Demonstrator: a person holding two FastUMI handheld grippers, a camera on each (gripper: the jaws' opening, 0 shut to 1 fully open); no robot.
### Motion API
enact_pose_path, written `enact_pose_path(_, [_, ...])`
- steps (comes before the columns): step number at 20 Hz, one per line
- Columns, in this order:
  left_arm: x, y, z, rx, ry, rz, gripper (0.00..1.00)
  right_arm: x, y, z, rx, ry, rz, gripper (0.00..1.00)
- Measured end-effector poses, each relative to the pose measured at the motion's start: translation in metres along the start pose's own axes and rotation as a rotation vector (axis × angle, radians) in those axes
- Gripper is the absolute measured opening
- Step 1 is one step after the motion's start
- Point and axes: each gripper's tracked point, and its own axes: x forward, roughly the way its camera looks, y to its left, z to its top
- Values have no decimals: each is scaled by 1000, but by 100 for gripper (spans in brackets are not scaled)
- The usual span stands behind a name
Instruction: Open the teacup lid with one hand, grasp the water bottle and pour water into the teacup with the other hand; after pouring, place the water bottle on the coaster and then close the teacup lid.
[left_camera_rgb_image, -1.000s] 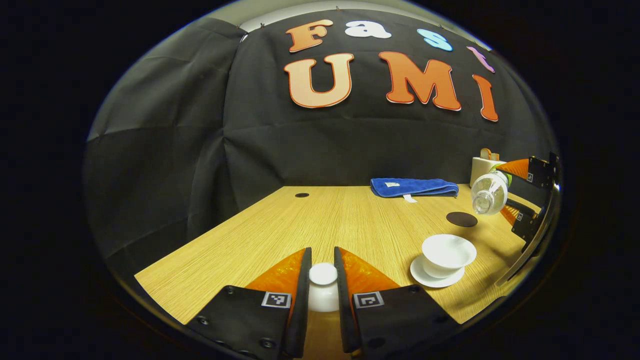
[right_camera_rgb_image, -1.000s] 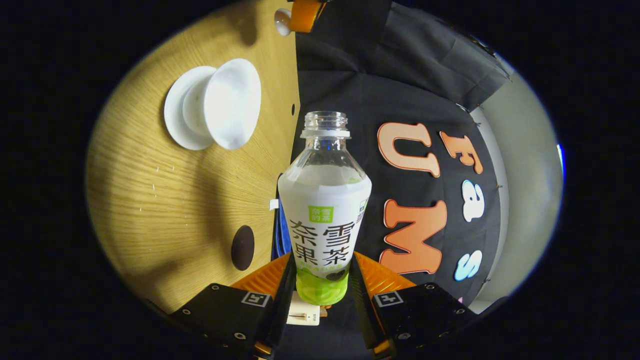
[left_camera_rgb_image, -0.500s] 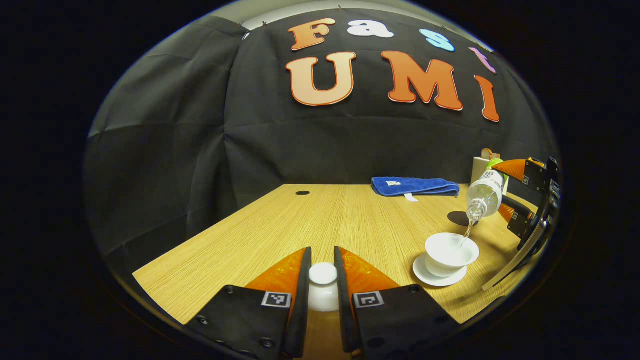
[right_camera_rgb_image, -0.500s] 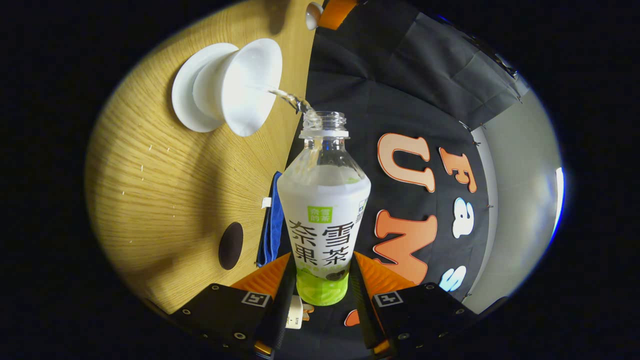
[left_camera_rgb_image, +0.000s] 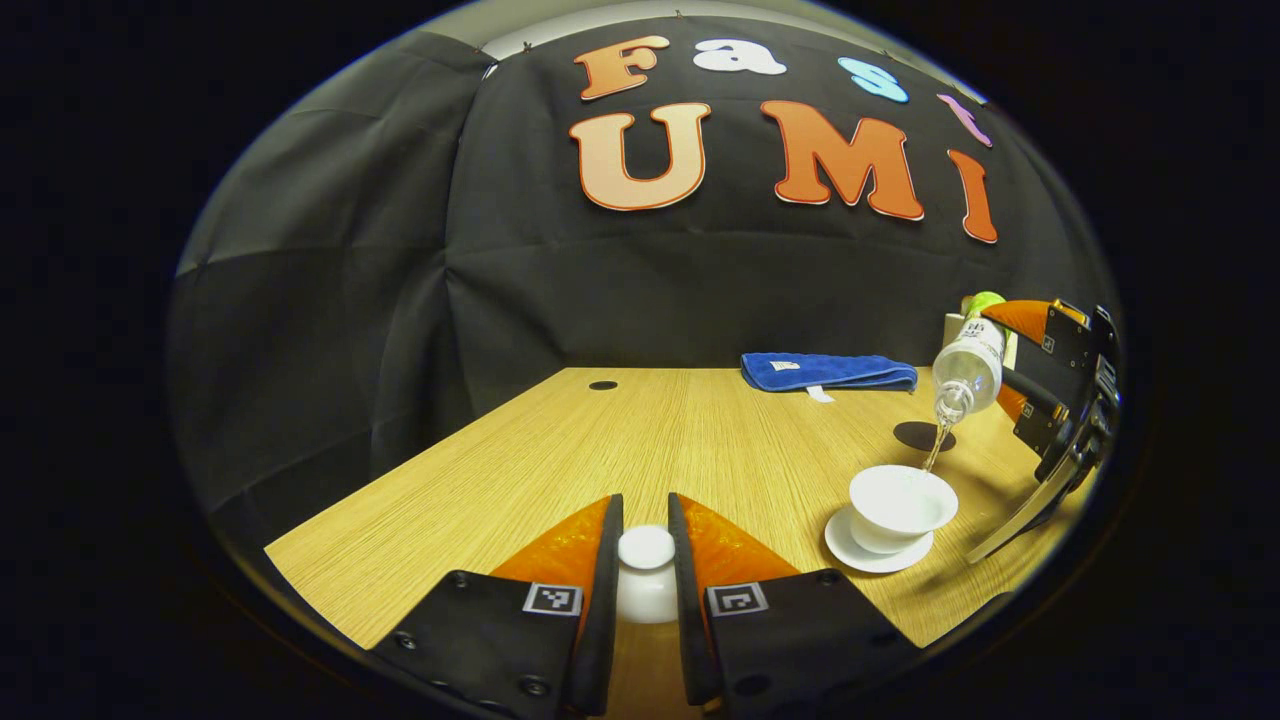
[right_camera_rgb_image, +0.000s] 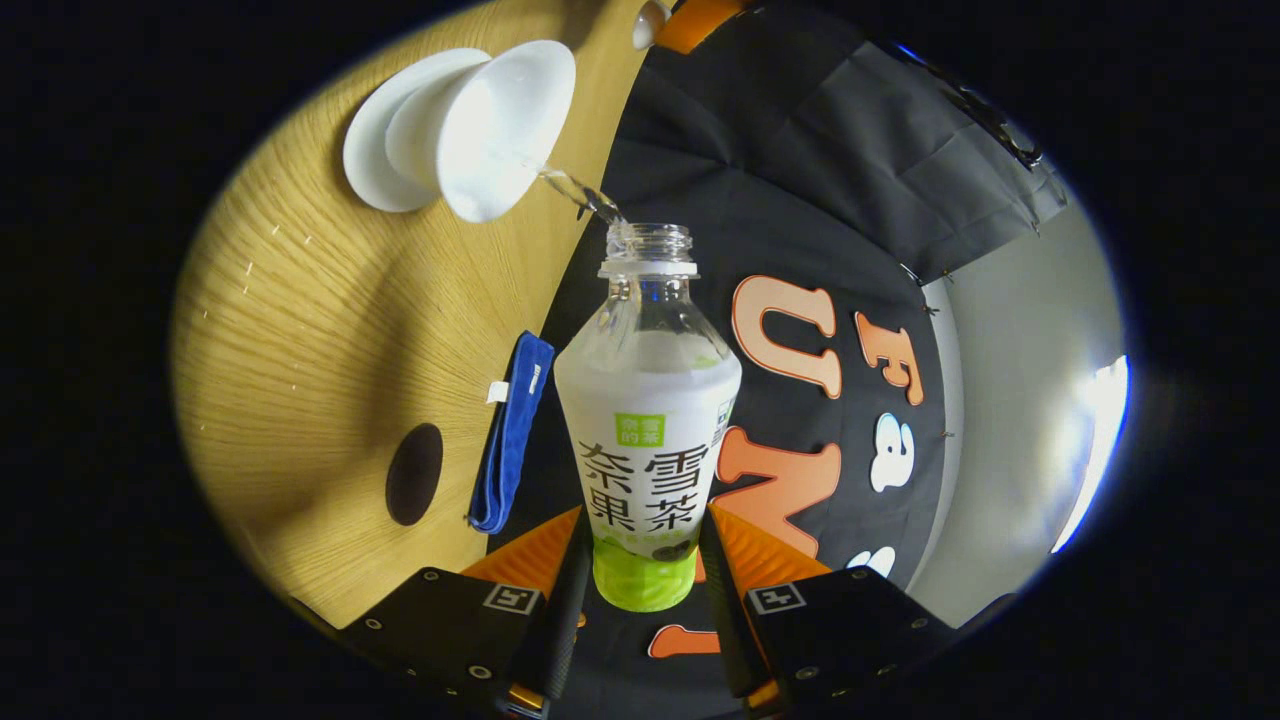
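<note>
We've got the left gripper (left_camera_rgb_image: 646, 560) low over the light wooden surface (left_camera_rgb_image: 620, 440), its two fingers pinched on the small round white ceramic teacup lid (left_camera_rgb_image: 646, 575), one on each side of the knob. The lid sits well left of the cup, near the front edge of the surface.

Over on the right side of the left gripper view, the right gripper (left_camera_rgb_image: 1010, 375) has the clear plastic water bottle with the white-and-green label (left_camera_rgb_image: 970, 360) tipped neck-down above the open white porcelain teacup (left_camera_rgb_image: 900, 500). A thin stream of water (left_camera_rgb_image: 935, 455) runs from the mouth into the bowl. The cup stands on its round white saucer (left_camera_rgb_image: 860, 555).

In the right gripper view the right gripper (right_camera_rgb_image: 640, 575) is clamped on the lower part of the water bottle (right_camera_rgb_image: 648, 420), fingers pressing both sides of the green bottom band. The cap is off, and the stream (right_camera_rgb_image: 575, 190) arcs from the rim into the teacup (right_camera_rgb_image: 490, 120), with the saucer (right_camera_rgb_image: 375, 150) behind it. At the top edge of that view we can just see a bit of the lid (right_camera_rgb_image: 650, 12), too small to say more.

The dark round coaster (left_camera_rgb_image: 922, 435) lies bare on the surface just behind the cup, also seen at (right_camera_rgb_image: 414, 474). A folded blue cloth (left_camera_rgb_image: 828, 372) rests at the back by the wall, at (right_camera_rgb_image: 512, 430) too. A pale boxy thing (left_camera_rgb_image: 955, 325) behind the bottle we can't make out.
</note>
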Motion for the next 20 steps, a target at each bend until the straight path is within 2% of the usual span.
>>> enact_pose_path(1, [1,0,0,-1,1,-2,31,0,-1,-2,-5,-3,-8,60])
enact_pose_path(10, [1,1,1,1,-1,-2,31,6,-24,-2,-60,-30,-60,60])
enact_pose_path(12, [0,2,2,-2,-1,-4,28,9,-29,-1,-70,-40,-71,60])
enact_pose_path(13, [0,2,1,-3,-3,-3,31,9,-32,-1,-71,-42,-77,60])
enact_pose_path(15, [0,3,2,-6,-5,-3,28,8,-33,4,-87,-59,-96,60])
enact_pose_path(16, [0,3,2,-6,-5,-4,31,8,-32,6,-102,-67,-99,60])
enact_pose_path(20, [1,3,2,-3,-6,-6,31,5,-31,11,-149,-91,-116,60])
